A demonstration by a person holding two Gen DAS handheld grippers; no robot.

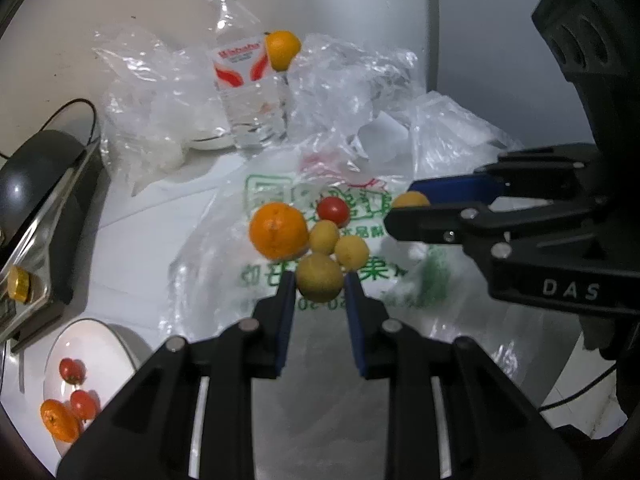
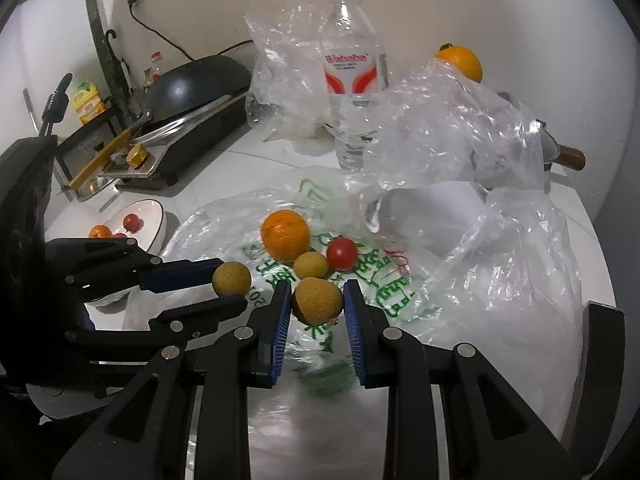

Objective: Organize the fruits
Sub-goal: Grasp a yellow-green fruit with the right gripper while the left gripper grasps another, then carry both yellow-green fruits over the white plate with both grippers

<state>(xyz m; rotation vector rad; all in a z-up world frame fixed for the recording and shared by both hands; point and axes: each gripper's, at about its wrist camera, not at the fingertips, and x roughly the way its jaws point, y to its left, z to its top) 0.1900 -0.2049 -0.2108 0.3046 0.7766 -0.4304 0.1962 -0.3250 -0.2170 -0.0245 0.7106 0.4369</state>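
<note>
White countertop point(image 2: 256, 168), printed plastic bag point(image 2: 360, 280) spread flat, water bottle point(image 2: 354, 80) upright, white plate point(image 2: 154, 220), black stove point(image 2: 192, 120), crumpled clear bags point(image 2: 500, 140).

left gripper point(image 1: 320, 286) – clamping yellow fruit point(image 1: 320, 282), above printed bag point(image 1: 224, 248)

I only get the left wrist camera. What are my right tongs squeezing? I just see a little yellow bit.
Observer: The right tongs are shut on a whole round yellow-brown fruit, a pad pressing each side.
Operator: What's hiding behind the crinkly clear plastic bags?
Observer: A brown wooden handle pokes out past them.
Operator: And beyond the black pan?
Observer: A yellow plastic bottle stands on a black rack.
</note>
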